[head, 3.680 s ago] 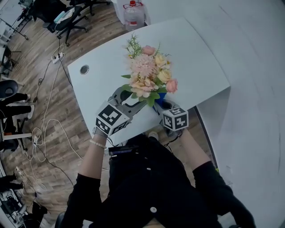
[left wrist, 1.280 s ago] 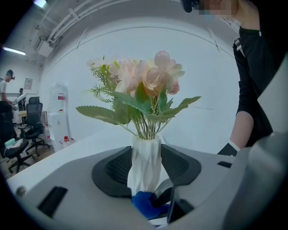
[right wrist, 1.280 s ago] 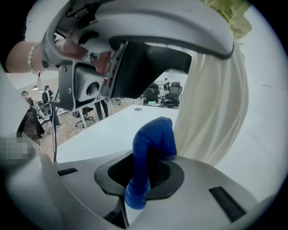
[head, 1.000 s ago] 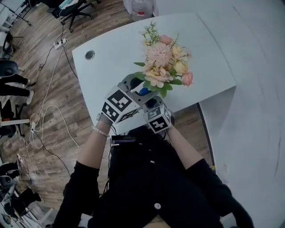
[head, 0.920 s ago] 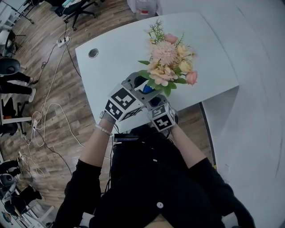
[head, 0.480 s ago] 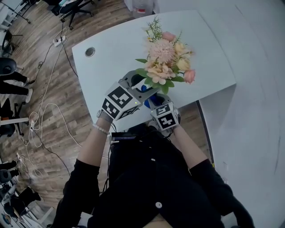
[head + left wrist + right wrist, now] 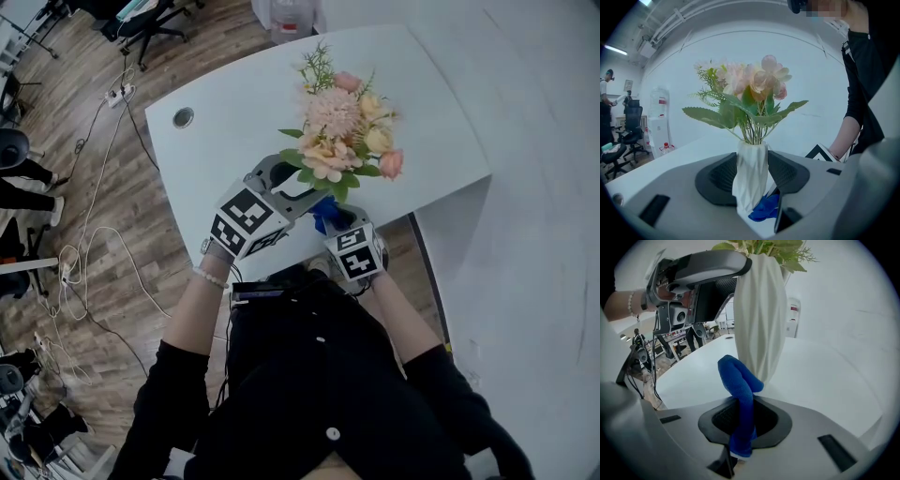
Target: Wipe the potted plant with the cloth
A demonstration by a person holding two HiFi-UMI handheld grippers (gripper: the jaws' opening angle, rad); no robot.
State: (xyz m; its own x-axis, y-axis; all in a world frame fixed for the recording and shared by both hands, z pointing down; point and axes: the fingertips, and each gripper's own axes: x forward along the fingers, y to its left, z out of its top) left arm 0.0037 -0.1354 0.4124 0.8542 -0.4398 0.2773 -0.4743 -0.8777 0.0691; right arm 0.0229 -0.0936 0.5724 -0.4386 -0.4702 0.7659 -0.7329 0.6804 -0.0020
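Note:
A white faceted vase (image 7: 752, 174) of pink and yellow flowers (image 7: 342, 131) stands near the front edge of the white table (image 7: 234, 103). My left gripper (image 7: 752, 173) is shut on the vase, its dark pads pressed to both sides. In the head view the left gripper (image 7: 284, 181) reaches under the leaves, which hide the vase. My right gripper (image 7: 740, 417) is shut on a blue cloth (image 7: 739, 390). The cloth's folded top touches the lower part of the vase (image 7: 761, 310). From the head view, the cloth (image 7: 325, 214) shows just ahead of the right gripper (image 7: 333, 223).
A round cable hole (image 7: 183, 117) sits in the table's far left part. The table's front edge lies just under both grippers. A water bottle (image 7: 284, 11) stands beyond the table. Office chairs (image 7: 141, 33) and cables (image 7: 89, 253) are on the wood floor at left.
My right gripper has slid to the right along the front of the vase with the blue cloth in it. The left gripper and the vase have stayed in place.

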